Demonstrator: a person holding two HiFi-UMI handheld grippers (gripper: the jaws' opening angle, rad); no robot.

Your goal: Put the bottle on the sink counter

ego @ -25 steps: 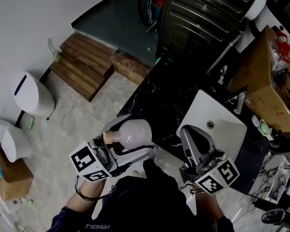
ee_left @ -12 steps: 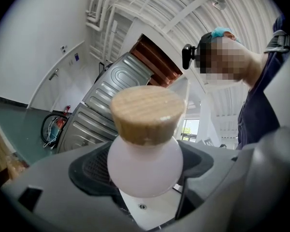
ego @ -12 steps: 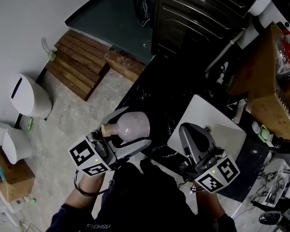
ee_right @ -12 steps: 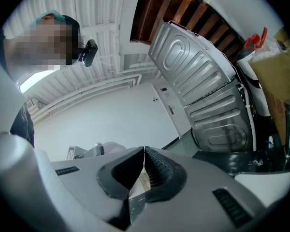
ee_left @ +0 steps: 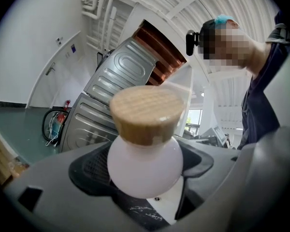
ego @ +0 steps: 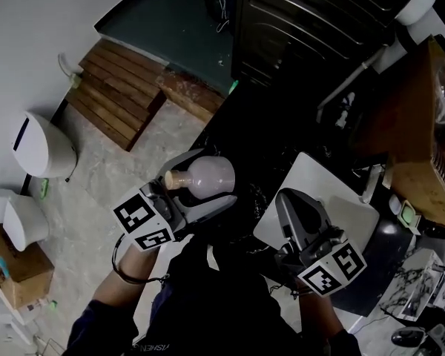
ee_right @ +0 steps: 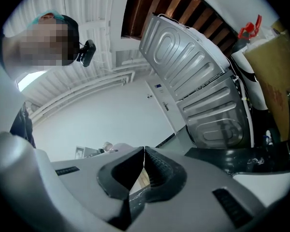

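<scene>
A pale pink round bottle [ego: 208, 176] with a cork stopper [ee_left: 146, 113] lies sideways in my left gripper [ego: 200, 188], which is shut on it. The gripper holds it in the air over the left edge of the black sink counter [ego: 252, 147]. In the left gripper view the bottle [ee_left: 142, 166] fills the gap between the jaws, its stopper facing the camera. My right gripper [ego: 300, 213] hovers over the near left corner of the white sink basin [ego: 334, 199]. Its jaws are shut with the tips touching and hold nothing [ee_right: 144, 161].
A dark ribbed metal cabinet [ego: 311, 21] stands behind the counter. A wooden box [ego: 423, 154] sits at the right. On the floor to the left are a wooden step [ego: 126, 95] and a white bin [ego: 41, 145].
My left gripper has carried the bottle a little up and to the right, closer over the counter edge. The right gripper has stayed about where it was.
</scene>
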